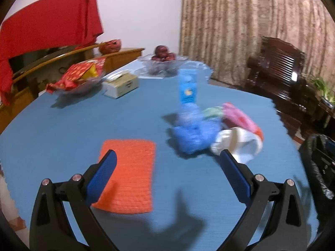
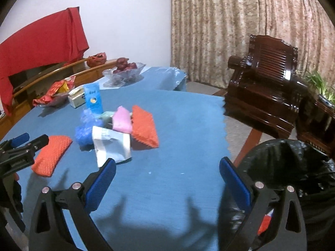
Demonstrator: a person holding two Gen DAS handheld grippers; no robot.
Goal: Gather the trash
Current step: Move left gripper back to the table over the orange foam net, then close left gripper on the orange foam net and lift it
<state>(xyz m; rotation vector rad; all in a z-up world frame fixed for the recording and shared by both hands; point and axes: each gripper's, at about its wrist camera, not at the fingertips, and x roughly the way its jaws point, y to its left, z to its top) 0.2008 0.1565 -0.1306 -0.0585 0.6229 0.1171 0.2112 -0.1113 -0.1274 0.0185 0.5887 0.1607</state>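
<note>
- Table (image 2: pixel 178 125): round, blue cloth w/ pinked edge, matte weave. All the trash lies on it.
- Bin (image 2: pixel 293 167): black plastic liner, glossy and crinkled, mouth open, just off table edge on the right side. Something red/white already visible low inside.
- Right gripper (image 2: pixel 167 167): jaws spread wide, nothing between them, hanging over bare cloth near the bin.
- Left gripper (image 1: pixel 167 159): jaws released too, empty, above the near orange pad; left view is motion-blurred.
- Trash pile mid-table, items touching or overlapping:
  - Blue carton (image 2: pixel 93 100): upright, stiff card, prob. light; take across narrow faces.
  - Orange foam pad (image 2: pixel 144 128): netted/knobbly texture, flat rectangle, tilted against the pile. Soft, v. light, squashes; pinch an edge.
  - White pouch (image 2: pixel 111 146): torn foil-like bag, crumpled, slick; nearest to right gripper. Grab at a crease so it won't slide out.
  - Blue plastic wad (image 2: pixel 85 129): thin film, scrunched, springy; bite deep into bulk.
  - Pink pack (image 2: pixel 121 119): soft-looking, smooth, rounded corners.
- Second orange pad (image 1: pixel 127 175): lies flat, apart from pile, left finger over its corner. Flat on cloth = hard to get under; judge an edge nip best.
- Not trash, judged: glass fruit bowl (image 2: pixel 125 72), tissue box (image 1: pixel 122 84).
</note>
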